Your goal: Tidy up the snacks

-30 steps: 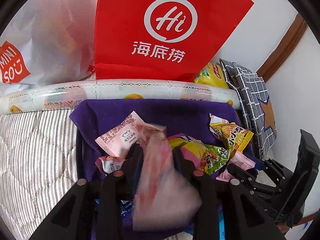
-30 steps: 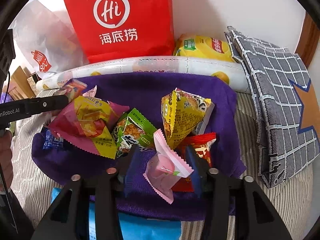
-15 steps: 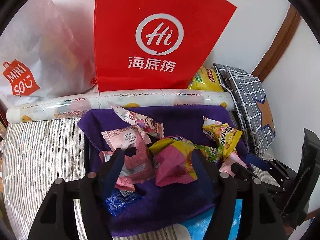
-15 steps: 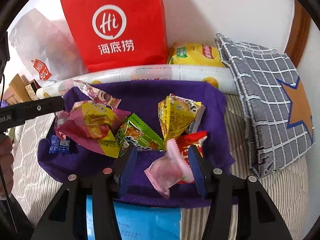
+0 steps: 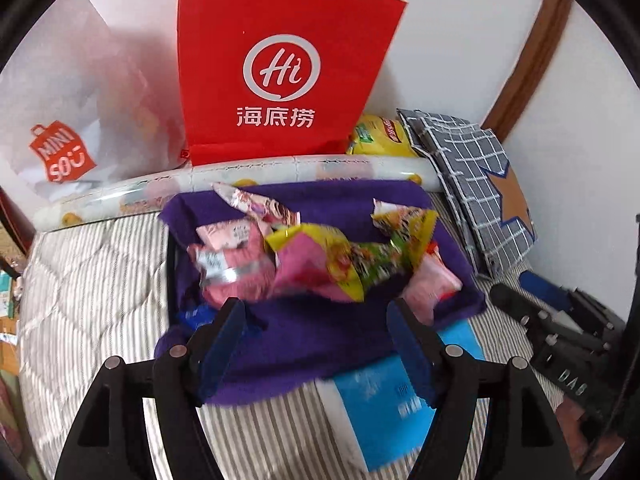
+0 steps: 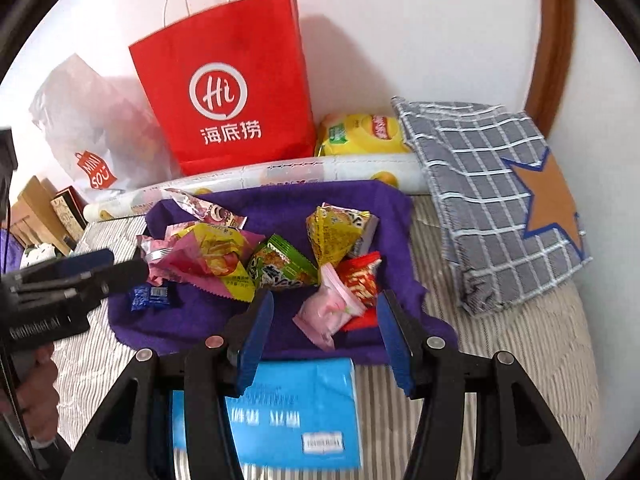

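Left gripper [image 5: 316,332], lower centre of the left wrist view: black arms, blue pads, jaws opening, wide apart, nothing between them; only purple cloth [image 5: 320,344] shows in the gap. Right gripper [image 6: 324,332], lower centre of the right wrist view: jaws moderately apart, pads not pressing anything; the pale pink snack packet [image 6: 326,312] lies on the cloth in the gap between the pads, touching neither as far as can be told.

Snacks sit in a loose pile on the purple cloth, mid-frame in both views. In the right wrist view: pink-and-yellow crinkled bag [image 6: 208,258] at left of the pile, green packet [image 6: 280,268] centre, yellow pyramid-shaped packet [image 6: 336,236] to its upper right, red packet [image 6: 360,280] just beside the pale pink one, small blue wrapper [image 6: 150,296] at the cloth's left edge, pink patterned wrapper [image 6: 204,210] at the upper left of the cloth.

Light blue flat pack [image 6: 288,412] lies under the cloth's near edge, bottom centre. The cloth rests on a striped quilted mattress [image 6: 500,360].

Behind, in the upper frame: red paper bag with white logo [image 6: 228,92], white plastic bag [image 6: 92,128] to its left, yellow chip bag [image 6: 360,134] to its right, printed roll [image 6: 280,172] across the cloth's far edge. Grey checked fabric with orange star [image 6: 500,200] at right.

The left gripper's body shows at the left edge of the right wrist view, with a person's hand [image 6: 36,384] below it.
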The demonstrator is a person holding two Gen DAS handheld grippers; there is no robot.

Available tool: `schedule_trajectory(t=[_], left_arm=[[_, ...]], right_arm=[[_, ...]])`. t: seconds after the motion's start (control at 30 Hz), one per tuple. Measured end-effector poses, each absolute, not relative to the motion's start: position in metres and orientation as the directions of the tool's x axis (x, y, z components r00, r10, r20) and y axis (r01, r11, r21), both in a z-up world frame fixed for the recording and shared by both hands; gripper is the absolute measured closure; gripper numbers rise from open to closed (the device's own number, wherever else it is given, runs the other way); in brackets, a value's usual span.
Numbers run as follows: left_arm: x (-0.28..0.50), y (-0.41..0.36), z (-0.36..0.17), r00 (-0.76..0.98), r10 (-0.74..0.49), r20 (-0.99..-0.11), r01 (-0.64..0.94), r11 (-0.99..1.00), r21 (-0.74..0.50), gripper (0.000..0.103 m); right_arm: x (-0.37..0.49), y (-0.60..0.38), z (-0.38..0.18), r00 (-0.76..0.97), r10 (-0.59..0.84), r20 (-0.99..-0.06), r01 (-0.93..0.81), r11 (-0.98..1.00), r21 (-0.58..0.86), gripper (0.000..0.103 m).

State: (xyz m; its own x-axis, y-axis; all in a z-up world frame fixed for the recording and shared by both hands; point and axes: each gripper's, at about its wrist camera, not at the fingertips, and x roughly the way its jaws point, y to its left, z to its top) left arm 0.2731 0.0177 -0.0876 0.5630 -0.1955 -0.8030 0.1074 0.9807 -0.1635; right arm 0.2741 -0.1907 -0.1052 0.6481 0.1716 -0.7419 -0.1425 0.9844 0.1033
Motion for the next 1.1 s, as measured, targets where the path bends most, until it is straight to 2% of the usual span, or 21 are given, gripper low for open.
schedule_trajectory(t=[0.37, 0.63, 0.9, 1.1], left_arm=[[0.164, 0.001, -0.040, 0.679, -0.141, -0.720, 0.108, 0.990, -0.092, 0.015], [0.101, -0.012, -0.019, 0.733, -0.121, -0.669, 0.096, 0.993, -0.074, 0.009], [0.053, -0.025, -0.012, 0.770, -0.095, -0.630, 0.084, 0.995, -0.048, 0.007], [0.023, -0.029, -0.010, 0.789, -0.076, -0.610, 0.070, 0.997, -0.034, 0.006]], right_arm=[[0.177, -0.216, -0.073, 0.720, 0.157, -0.676, -0.100, 0.987, 0.123, 0.035], [0.110, -0.235, -0.066, 0.741, 0.144, -0.655, -0.086, 0.989, 0.120, 0.032], [0.055, -0.245, -0.057, 0.803, 0.112, -0.585, -0.072, 0.993, 0.090, 0.006], [0.028, -0.253, -0.059, 0.812, 0.091, -0.577, -0.053, 0.995, 0.083, 0.004]])
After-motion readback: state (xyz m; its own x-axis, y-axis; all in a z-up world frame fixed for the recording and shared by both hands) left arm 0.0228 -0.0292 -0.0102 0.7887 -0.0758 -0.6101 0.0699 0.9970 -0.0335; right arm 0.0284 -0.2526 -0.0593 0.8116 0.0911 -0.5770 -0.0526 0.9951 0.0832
